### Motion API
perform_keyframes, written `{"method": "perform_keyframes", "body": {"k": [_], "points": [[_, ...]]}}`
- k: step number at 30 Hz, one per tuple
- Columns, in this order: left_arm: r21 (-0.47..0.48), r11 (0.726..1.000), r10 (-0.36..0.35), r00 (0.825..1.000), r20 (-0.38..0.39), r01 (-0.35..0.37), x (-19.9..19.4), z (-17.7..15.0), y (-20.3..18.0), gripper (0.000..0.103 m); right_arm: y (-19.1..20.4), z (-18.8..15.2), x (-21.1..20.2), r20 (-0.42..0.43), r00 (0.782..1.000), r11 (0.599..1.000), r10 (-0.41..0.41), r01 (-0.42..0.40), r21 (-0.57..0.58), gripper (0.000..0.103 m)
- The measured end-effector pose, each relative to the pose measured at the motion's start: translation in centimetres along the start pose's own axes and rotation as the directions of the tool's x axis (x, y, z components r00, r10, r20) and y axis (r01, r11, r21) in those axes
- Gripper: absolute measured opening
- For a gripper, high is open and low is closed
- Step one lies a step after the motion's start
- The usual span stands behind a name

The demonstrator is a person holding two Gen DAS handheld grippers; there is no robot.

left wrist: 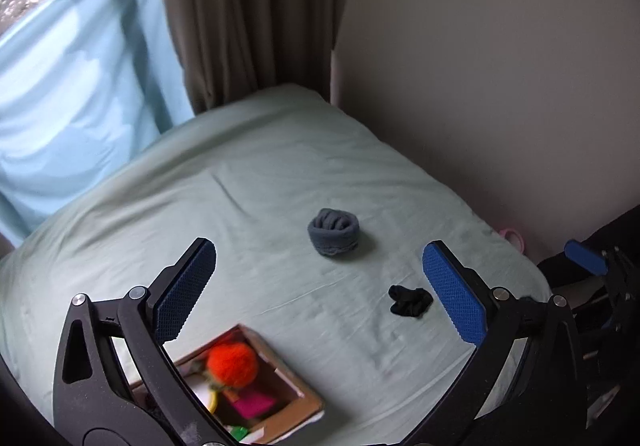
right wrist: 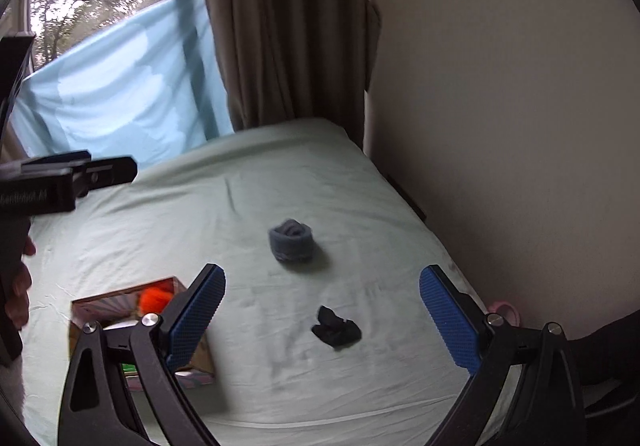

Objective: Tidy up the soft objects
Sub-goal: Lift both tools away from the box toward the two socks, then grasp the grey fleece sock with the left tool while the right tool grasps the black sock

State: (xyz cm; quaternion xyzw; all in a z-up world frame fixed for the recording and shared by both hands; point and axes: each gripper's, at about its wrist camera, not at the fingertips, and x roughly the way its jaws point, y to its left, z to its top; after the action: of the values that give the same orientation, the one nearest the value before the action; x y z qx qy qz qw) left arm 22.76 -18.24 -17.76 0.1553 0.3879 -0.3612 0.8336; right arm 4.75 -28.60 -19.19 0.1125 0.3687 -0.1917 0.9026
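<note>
Left gripper (left wrist: 320,294): jaws spread wide, nothing between the pads; hangs above the bed.
Right gripper (right wrist: 322,320): jaws likewise wide apart, holding nothing.
Rolled grey sock (left wrist: 333,232): sits on the bed sheet (left wrist: 280,174) at 12 o'clock from the left gripper, well apart from the box.
Black sock (right wrist: 337,327): crumpled flat on the sheet, between the right gripper's fingers in its view, at 6 o'clock from the grey roll.
Cardboard box (left wrist: 308,392): 7 o'clock in the left view; orange pompom (left wrist: 233,363) lies inside.
Handling, grey roll: judged light, springy, holds its shape; pinch across the bundle's sides.
Handling, black sock: judged limp and thin; will drape and may slip out; take the bunched middle and press into the sheet to catch enough cloth.
Hard to read: box contents below the pompom are blurred and partly behind the left finger; only pink and green patches show.
Cut off: pink object (right wrist: 506,311) by the wall, mostly hidden by the mattress edge; cannot identify.
</note>
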Motion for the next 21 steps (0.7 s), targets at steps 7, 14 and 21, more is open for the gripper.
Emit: {"method": "perform_keyframes", "body": {"k": [7,14,21], "points": [[-0.017,0.999,-0.044,0.985,-0.166,0.042,13.1,1.2,-2.1,0.103,-3.3,-3.3,8.3,-0.111,0.993,0.994,-0.034,0.045,0.100,0.097],[-0.028,0.999,-0.047,0.951,-0.304,0.040,24.5,-0.3,-2.9,0.103,-4.6,-7.1,15.4,-0.217,0.976,0.979,-0.011,0.055,0.195,0.097],[-0.034,0.999,-0.015,0.916,-0.400,0.002,33.1,-1.7,-2.4,0.103,-4.6,-10.6,21.2,-0.313,0.949,0.977,0.034,0.035,0.212,0.096]]}}
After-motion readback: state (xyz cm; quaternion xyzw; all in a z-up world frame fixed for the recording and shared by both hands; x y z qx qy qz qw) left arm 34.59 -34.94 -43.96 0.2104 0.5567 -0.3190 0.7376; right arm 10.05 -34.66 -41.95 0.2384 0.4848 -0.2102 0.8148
